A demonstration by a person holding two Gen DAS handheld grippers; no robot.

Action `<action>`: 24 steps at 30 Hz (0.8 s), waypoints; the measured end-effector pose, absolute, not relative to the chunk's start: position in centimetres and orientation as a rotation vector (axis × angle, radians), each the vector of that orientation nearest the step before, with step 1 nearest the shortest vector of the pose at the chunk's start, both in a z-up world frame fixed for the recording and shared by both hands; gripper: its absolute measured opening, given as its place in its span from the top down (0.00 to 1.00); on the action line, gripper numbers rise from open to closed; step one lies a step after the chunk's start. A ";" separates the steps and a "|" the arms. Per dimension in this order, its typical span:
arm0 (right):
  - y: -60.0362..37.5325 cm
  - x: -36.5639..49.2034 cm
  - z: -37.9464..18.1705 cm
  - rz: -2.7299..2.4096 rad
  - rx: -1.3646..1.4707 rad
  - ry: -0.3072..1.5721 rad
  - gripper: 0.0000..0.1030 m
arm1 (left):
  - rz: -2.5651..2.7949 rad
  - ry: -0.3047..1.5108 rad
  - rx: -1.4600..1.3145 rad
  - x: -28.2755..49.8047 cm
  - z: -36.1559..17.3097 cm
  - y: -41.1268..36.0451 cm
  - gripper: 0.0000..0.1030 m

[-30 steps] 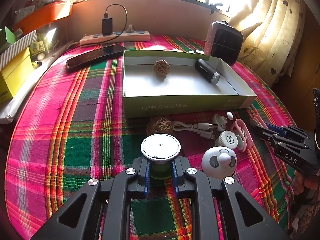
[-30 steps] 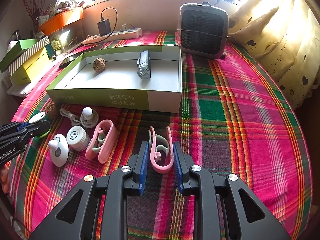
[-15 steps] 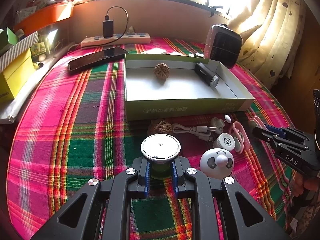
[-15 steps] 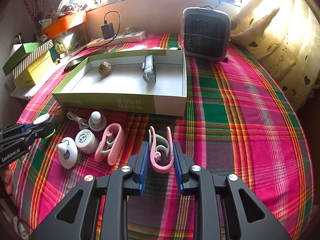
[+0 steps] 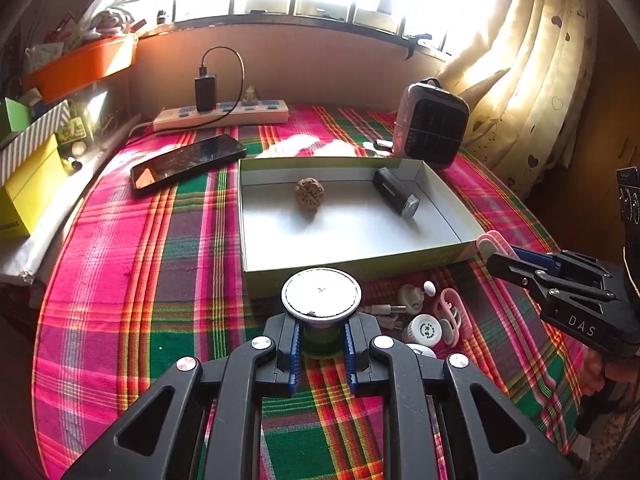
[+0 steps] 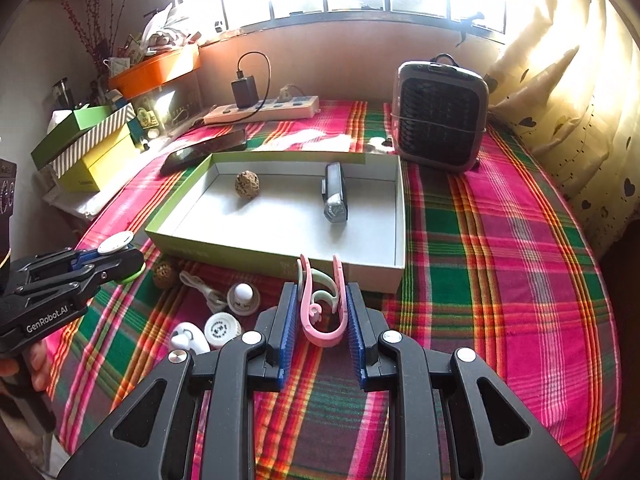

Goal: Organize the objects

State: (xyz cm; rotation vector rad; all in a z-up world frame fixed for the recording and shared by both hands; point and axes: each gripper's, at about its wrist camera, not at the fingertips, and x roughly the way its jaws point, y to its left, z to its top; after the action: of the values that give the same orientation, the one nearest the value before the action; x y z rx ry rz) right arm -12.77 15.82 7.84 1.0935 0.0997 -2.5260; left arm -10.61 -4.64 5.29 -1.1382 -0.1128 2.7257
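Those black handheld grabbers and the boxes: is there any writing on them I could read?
"DAS": white letters on the right gripper, seen from the left wrist view.
"GenRobot.AI": white letters on the left gripper, seen from the right wrist view.
Green tray box front wall: printed characters, too blurred to read.
Small white round cap: markings too small to read.
Yellow box: print unreadable.

A small green jar with a flat round silver lid (image 5: 321,295) stands upright, clamped between the blue pads above the plaid surface (image 5: 120,280). A pink U-shaped plastic clip (image 6: 322,300) is squeezed between the other pads. The shallow green cardboard box with white inside (image 6: 280,258) holds a brown wrinkled walnut (image 6: 247,184) and a black cylindrical flashlight (image 6: 334,196), well apart.
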 end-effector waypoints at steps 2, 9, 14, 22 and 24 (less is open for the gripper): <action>15.5 -13.5 8.2 -2.512 1.092 0.083 0.76 | 2.729 -0.107 -1.125 -11.0 5.7 -4.6 0.85; 13.5 -16.3 8.7 -2.472 1.097 0.096 0.76 | 2.725 -0.116 -1.114 -13.2 6.1 -4.7 0.85; 12.0 -18.8 8.5 -2.445 1.122 0.104 0.76 | 2.729 -0.107 -1.123 -15.3 5.9 -4.8 0.85; 10.0 -22.7 6.9 -2.406 1.193 0.119 0.76 | 2.713 -0.105 -1.167 -18.6 4.8 -4.8 0.85; 9.7 -23.5 6.5 -2.399 1.210 0.126 0.76 | 2.714 -0.111 -1.172 -19.3 4.6 -4.9 0.85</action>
State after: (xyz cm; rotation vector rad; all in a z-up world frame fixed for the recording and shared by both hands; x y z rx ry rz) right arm -23.49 9.73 6.45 1.2099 0.1256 -2.3992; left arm -19.32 -4.88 4.64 -1.1723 -0.1111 2.7137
